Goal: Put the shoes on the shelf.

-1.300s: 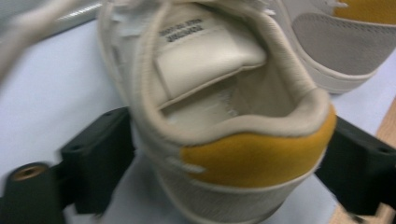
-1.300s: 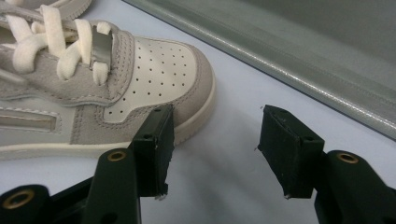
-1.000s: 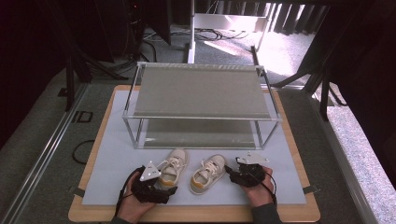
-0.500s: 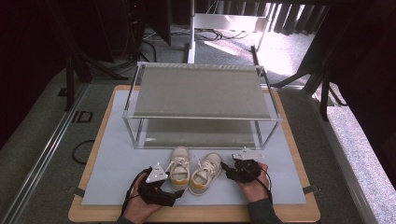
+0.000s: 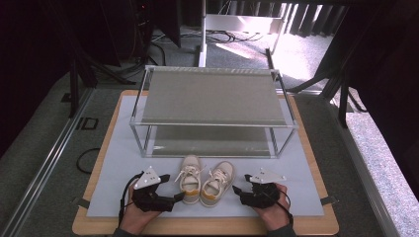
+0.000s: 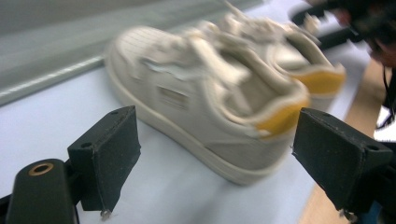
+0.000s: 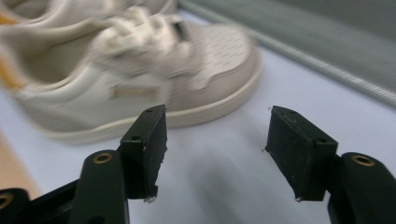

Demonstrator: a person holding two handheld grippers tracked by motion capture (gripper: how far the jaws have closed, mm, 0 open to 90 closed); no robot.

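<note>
Wooden tabletop (image 5: 207, 227), rectangular, with its near edge bare. A pale blue-grey mat (image 5: 116, 163) covers most of it, with dark tabs (image 5: 79, 201) at the near corners.

Two-tier rack (image 5: 212, 96) stands on the far half of the mat. It has a thin metal frame and grey sheet shelves, the lower shelf (image 5: 212, 140) just above the mat.

Grey carpet floor (image 5: 42, 148) all round. A metal rail (image 5: 48, 163) runs along the left and a black cable loop (image 5: 81, 160) lies beside the tabletop. White stand pole (image 5: 201, 29) behind the rack, loose cables (image 5: 163, 47) near it, and a sunlit patch (image 5: 301, 49) far right

lab/studio | dark curtains (image 5: 44, 39) | floor cables (image 5: 163, 42) | stand pole (image 5: 202, 29)
</note>
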